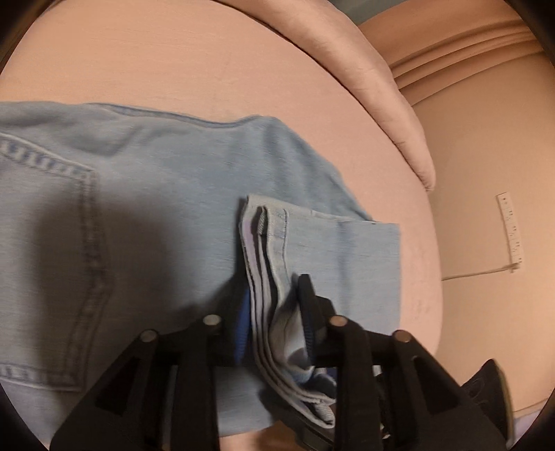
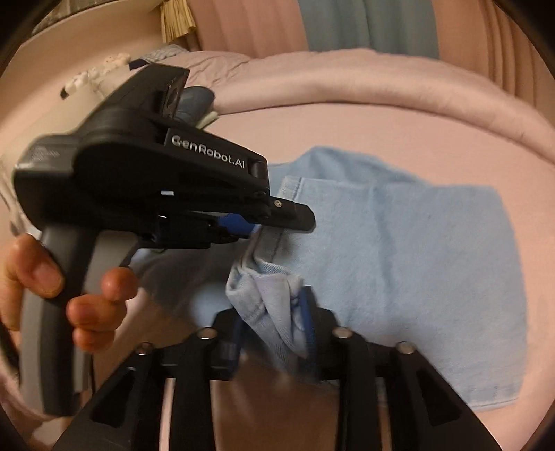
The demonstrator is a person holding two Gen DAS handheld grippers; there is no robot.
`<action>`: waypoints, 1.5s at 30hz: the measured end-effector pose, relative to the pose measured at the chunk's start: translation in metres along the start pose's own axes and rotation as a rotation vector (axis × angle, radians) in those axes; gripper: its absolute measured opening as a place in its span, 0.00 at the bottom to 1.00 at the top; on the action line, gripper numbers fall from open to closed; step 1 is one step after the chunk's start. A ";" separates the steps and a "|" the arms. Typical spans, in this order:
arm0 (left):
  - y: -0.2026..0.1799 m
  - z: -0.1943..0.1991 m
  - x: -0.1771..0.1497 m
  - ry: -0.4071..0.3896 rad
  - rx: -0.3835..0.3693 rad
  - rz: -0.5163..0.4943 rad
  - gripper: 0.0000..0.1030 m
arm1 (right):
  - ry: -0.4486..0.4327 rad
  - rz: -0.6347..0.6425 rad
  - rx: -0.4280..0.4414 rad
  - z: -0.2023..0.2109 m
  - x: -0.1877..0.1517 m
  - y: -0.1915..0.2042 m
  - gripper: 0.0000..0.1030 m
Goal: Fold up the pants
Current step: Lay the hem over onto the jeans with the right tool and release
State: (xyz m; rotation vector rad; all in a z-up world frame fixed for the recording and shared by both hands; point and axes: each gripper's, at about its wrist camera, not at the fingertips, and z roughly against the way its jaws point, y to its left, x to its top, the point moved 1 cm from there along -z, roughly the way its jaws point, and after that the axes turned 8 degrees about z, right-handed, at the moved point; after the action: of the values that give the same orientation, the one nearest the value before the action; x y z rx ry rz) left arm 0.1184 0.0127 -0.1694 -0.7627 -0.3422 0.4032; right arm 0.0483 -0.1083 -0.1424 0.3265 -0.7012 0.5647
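Observation:
Light blue denim pants [image 1: 156, 194] lie flat on a pink bed, a back pocket at the left of the left wrist view. A leg end is folded back over them, its hem [image 1: 267, 256] rising in layers between the fingers of my left gripper [image 1: 274, 305], which is shut on it. In the right wrist view the pants [image 2: 399, 263] spread to the right. A bunched corner of the hem [image 2: 274, 298] stands between the pads of my right gripper [image 2: 272, 321], gripped there. The left gripper [image 2: 277, 222] reaches in from the left, just beyond it.
A person's hand [image 2: 52, 274] holds the left gripper's handle. A rolled pink duvet [image 1: 367, 76] borders the bed sheet [image 1: 166, 52] at the far side. Beyond the bed's edge is a wall with a paper ruler strip [image 1: 510, 229]. Curtains [image 2: 364, 24] hang behind.

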 end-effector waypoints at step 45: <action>-0.033 -0.029 -0.051 -0.032 0.083 -0.299 0.53 | 0.005 -0.200 -0.250 0.056 -0.022 -0.112 0.55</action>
State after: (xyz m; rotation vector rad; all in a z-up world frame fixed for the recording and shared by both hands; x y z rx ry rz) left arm 0.0941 -0.0499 -0.1729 -0.6130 -0.4593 0.1472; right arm 0.0722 -0.2326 -0.1281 0.1595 -0.7164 0.2841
